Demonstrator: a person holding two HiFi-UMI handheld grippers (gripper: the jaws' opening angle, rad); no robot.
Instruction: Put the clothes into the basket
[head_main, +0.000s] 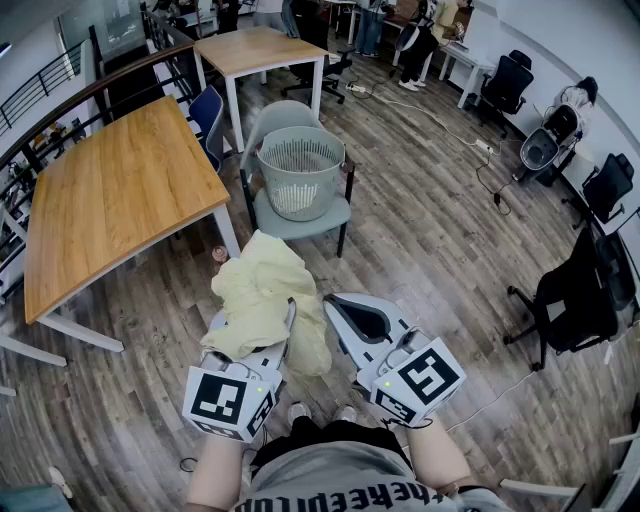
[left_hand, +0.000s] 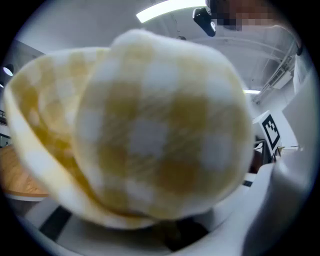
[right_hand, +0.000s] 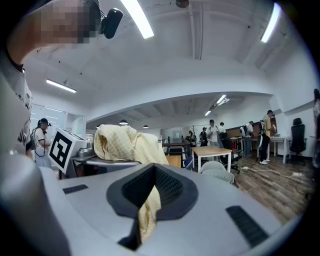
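Observation:
A pale yellow checked cloth (head_main: 262, 295) is bunched over my left gripper (head_main: 255, 320), which is shut on it at waist height. In the left gripper view the cloth (left_hand: 150, 125) fills nearly the whole picture and hides the jaws. My right gripper (head_main: 345, 305) is just to the right, its jaws together with a strip of the same cloth (right_hand: 146, 212) pinched in the seam between them. The grey slatted basket (head_main: 300, 170) stands on a grey chair (head_main: 335, 212) ahead of both grippers, empty as far as I can see.
A long wooden table (head_main: 110, 195) runs along the left and a smaller one (head_main: 258, 50) stands behind the basket. Black office chairs (head_main: 575, 295) are at the right. Cables (head_main: 440, 120) trail over the wood floor. People stand at the far desks (right_hand: 260, 135).

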